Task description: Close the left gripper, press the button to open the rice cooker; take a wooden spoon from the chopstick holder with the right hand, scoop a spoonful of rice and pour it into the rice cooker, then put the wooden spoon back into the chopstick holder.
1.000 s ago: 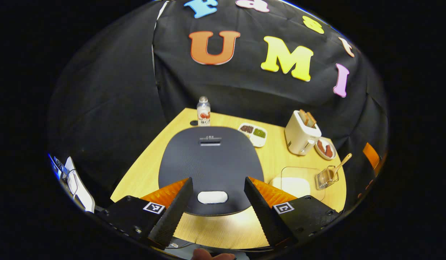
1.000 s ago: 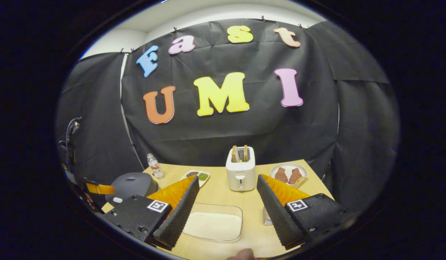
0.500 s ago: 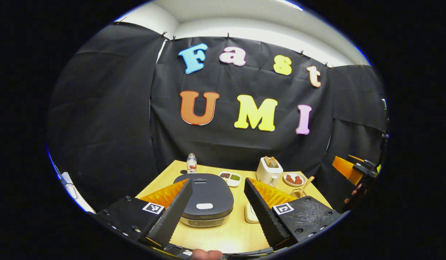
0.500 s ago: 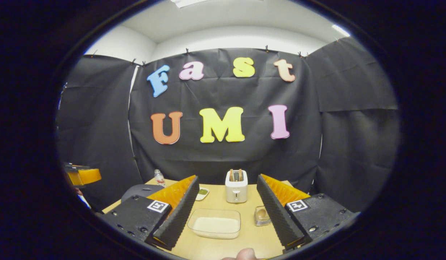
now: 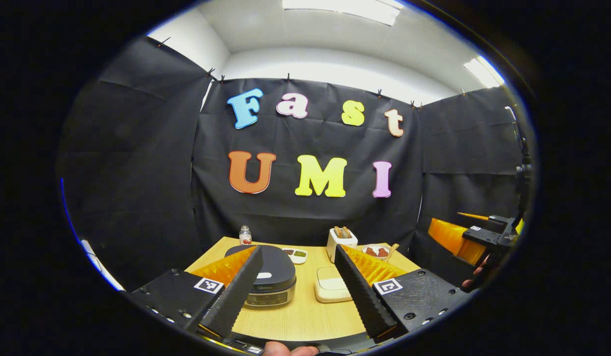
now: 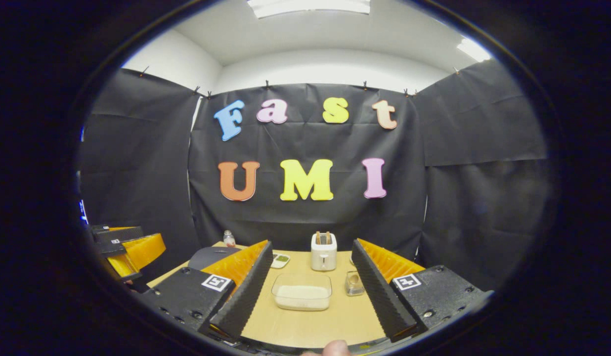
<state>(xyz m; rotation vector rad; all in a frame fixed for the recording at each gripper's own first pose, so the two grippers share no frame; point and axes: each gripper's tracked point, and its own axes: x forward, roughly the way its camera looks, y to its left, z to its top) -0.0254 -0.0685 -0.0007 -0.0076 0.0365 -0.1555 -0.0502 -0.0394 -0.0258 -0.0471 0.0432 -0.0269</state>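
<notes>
Both jaws spread wide, gripping nothing; left gripper (image 5: 298,287) unclosed could straddle cooker (image 5: 266,277) button (image 5: 264,275), failing the press.

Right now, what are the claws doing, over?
Left claw open, held back from the table. Right claw open, empty. Rice cooker lid down, wooden spoon in its holder. Nothing in the way.
</notes>
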